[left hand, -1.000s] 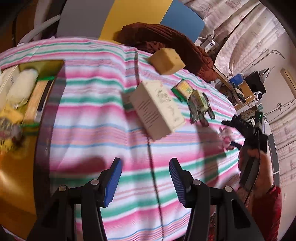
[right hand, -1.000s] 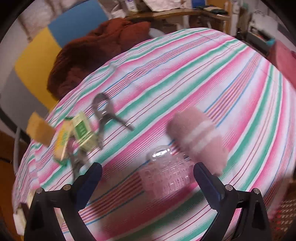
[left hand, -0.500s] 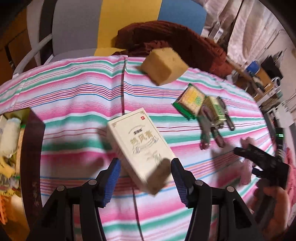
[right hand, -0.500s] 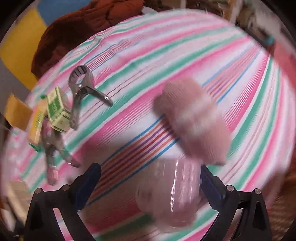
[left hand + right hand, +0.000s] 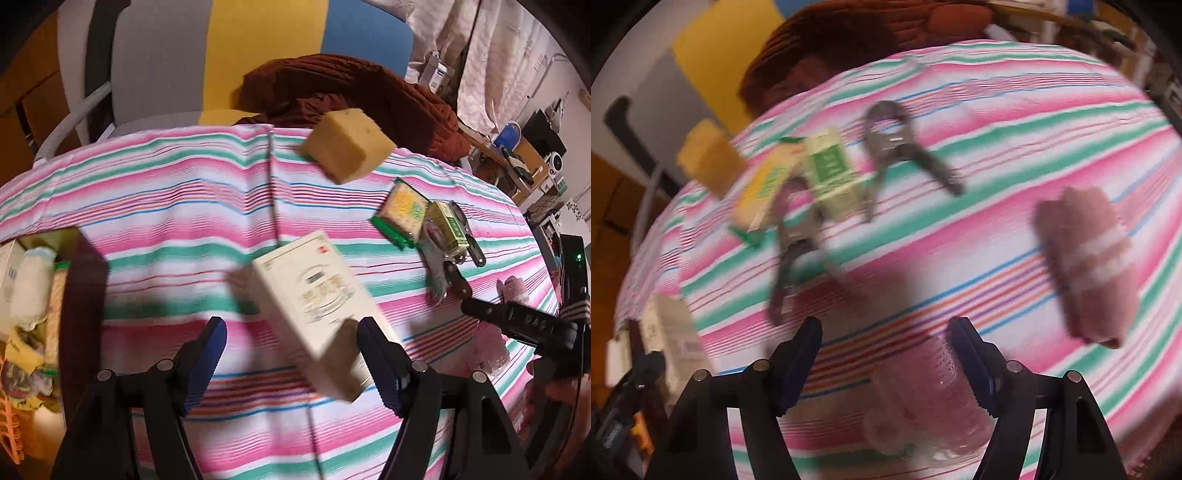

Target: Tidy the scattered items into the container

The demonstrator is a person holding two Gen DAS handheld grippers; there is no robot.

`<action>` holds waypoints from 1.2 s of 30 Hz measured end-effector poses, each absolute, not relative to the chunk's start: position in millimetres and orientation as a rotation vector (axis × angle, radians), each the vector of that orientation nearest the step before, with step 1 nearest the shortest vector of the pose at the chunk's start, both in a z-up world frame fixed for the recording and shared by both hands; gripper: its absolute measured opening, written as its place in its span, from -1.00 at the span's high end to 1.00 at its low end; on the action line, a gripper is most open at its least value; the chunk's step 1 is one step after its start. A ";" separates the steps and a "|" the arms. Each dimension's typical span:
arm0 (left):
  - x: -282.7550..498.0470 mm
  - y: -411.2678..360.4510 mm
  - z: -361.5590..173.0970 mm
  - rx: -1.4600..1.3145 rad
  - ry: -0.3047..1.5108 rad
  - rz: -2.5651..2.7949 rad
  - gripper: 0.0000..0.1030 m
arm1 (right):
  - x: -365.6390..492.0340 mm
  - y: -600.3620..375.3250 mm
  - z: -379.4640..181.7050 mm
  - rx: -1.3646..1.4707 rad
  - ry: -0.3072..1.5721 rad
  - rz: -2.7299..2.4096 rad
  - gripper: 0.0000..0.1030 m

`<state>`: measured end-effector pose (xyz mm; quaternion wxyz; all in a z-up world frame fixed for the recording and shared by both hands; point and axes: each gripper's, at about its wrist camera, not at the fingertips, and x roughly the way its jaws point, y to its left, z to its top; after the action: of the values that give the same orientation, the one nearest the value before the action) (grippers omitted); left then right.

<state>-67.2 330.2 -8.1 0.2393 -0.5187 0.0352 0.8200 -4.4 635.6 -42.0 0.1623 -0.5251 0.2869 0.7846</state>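
Note:
A cream carton (image 5: pixel 317 306) lies slantwise on the striped cloth. My left gripper (image 5: pixel 295 341) straddles its near end, jaws opening; the right finger (image 5: pixel 373 347) is close against the carton and the left one stands clear. A clear pink ribbed cup (image 5: pixel 923 384) lies between the fingers of my right gripper (image 5: pixel 886 343), whose jaws are closing. The cup sits by the right finger (image 5: pixel 967 350), with a gap on the other side. The view is blurred. The container (image 5: pixel 85 266), a dark-walled box holding several things, stands at the left edge.
On the cloth lie a yellow sponge (image 5: pixel 347 144), a green-and-yellow snack packet (image 5: pixel 402 214), a small green box (image 5: pixel 448 227), metal clamps (image 5: pixel 897 147) and a rolled pink towel (image 5: pixel 1086 266). A brown garment (image 5: pixel 351 88) is heaped on a chair behind the table.
My left gripper swung from the container side to the cream carton and spread wider. My right gripper rolled and shifted over the pink cup, its fingers drawing closer together.

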 end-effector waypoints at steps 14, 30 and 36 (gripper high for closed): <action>-78.5 363.3 -1.2 -1.634 0.058 2.224 -0.44 | 31.4 612.7 -26.1 -1.437 0.609 2.072 -0.84; -73.7 321.2 -3.1 -1.511 0.219 2.354 -0.94 | 28.1 612.2 -48.5 -1.522 0.750 2.076 -0.86; -78.1 294.1 3.5 -1.660 -0.151 2.272 -0.67 | 31.0 606.3 -45.8 -1.543 0.717 2.090 -0.85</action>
<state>-78.1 294.1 3.5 0.1613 -0.5814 -0.0529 0.7957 31.0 606.3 -45.8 0.2215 -0.5585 0.2594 0.7561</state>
